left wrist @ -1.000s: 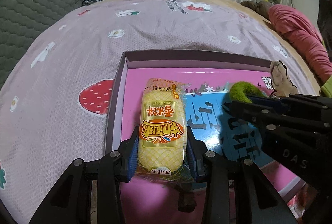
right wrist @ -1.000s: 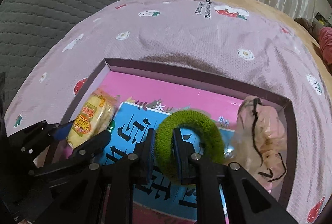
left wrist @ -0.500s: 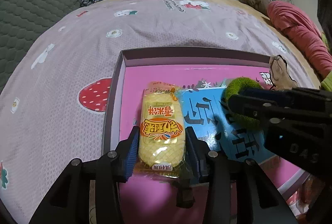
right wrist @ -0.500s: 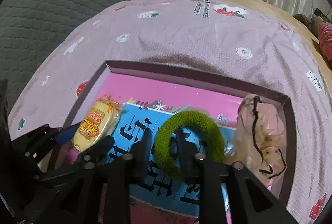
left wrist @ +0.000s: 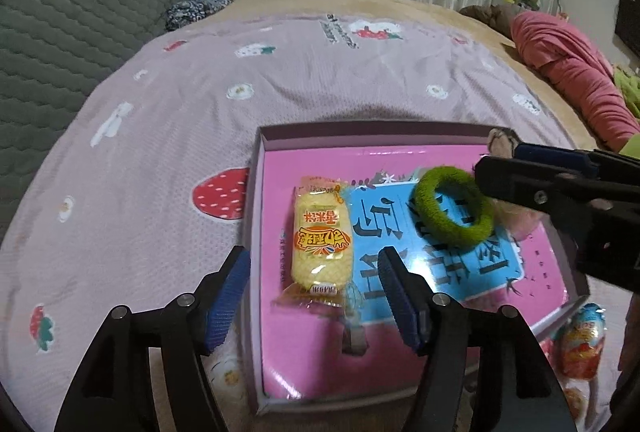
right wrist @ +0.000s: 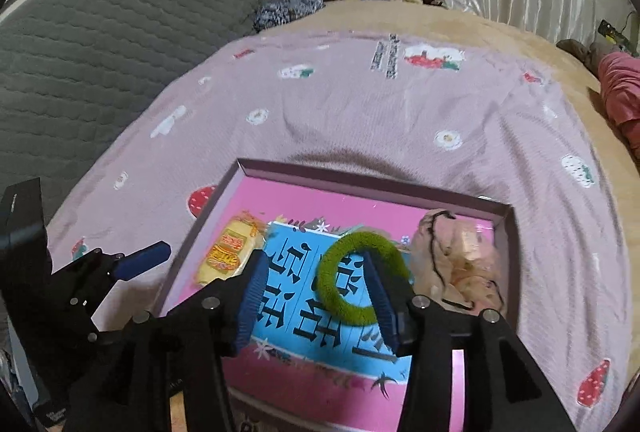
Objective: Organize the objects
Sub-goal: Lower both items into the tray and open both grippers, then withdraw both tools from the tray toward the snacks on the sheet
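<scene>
A yellow snack packet point(left wrist: 322, 240) lies flat in the left part of a shallow pink box point(left wrist: 259, 192). My left gripper point(left wrist: 314, 292) hangs just above its near end. Its jaws are opening, and the blue pads stand clear of the packet on both sides. A green fuzzy hair ring point(right wrist: 340, 306) lies on the blue panel in the middle of the box point(right wrist: 360, 178). My right gripper point(right wrist: 316, 300) is above it with its jaws opening. One finger is over the ring's hole and neither pad presses the ring. The ring point(left wrist: 452, 212) and the right gripper point(left wrist: 494, 168) also show in the left wrist view.
A beige drawstring pouch point(right wrist: 456, 264) lies in the right end of the box. An egg-shaped toy packet point(left wrist: 580, 344) lies outside the box's near right corner. The box rests on a lilac strawberry-print bedspread point(left wrist: 160, 152), with a grey quilted headboard point(right wrist: 100, 32) on the left and pink clothing point(left wrist: 568, 72) on the right.
Both grippers have opened and lifted back. The left gripper has let go of the snack packet and the right has let go of the green ring. Both things now lie in the box.
</scene>
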The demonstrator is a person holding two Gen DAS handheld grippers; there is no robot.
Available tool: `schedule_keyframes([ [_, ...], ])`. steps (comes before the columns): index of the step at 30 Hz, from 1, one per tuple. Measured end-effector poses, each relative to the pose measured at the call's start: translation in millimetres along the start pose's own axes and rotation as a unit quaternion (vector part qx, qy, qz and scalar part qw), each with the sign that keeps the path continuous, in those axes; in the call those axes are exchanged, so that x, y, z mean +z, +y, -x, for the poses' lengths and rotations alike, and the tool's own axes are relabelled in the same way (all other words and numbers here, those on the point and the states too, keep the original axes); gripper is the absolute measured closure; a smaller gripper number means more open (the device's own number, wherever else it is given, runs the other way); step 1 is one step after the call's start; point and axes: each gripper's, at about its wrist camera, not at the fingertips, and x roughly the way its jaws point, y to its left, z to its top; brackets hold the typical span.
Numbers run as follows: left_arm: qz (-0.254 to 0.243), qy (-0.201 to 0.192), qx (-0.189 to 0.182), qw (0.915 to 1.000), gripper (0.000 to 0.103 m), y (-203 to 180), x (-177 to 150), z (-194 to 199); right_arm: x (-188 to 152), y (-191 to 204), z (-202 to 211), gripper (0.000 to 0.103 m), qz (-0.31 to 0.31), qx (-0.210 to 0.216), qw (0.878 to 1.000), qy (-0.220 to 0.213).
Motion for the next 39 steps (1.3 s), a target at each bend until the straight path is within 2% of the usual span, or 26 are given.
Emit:
schedule_keyframes([
  [3,-0.003,-0.008,0.005,1.0,0.026,0.2,1.5,20.1,0.0,1.3,22.3,0.043,-0.003,-0.001,1.0,-0.011],
  [8,-0.009,-0.029,0.01,0.9995,0.026,-1.5,-0.2,61.7,-7.4,9.8,64.5,0.03,0.016,-0.017,0.999,-0.03],
  [14,-0.014,-0.04,0.014,0.999,0.025,-7.6,-9.1,107.2,-27.3,20.1,118.0,0.021,0.031,-0.035,0.998,-0.048],
  [19,-0.023,-0.048,0.015,0.9985,0.025,-17.0,-20.7,143.7,-46.7,26.9,160.7,0.017,0.037,-0.048,0.996,-0.065],
  [26,-0.04,-0.048,0.018,0.9979,0.025,-34.1,-43.9,177.8,-82.5,41.5,196.9,0.014,0.063,-0.071,0.993,-0.071],
  [39,-0.056,-0.043,0.026,0.9971,0.025,-47.3,-88.5,211.2,-138.4,47.2,222.8,0.014,0.069,-0.082,0.992,-0.069],
])
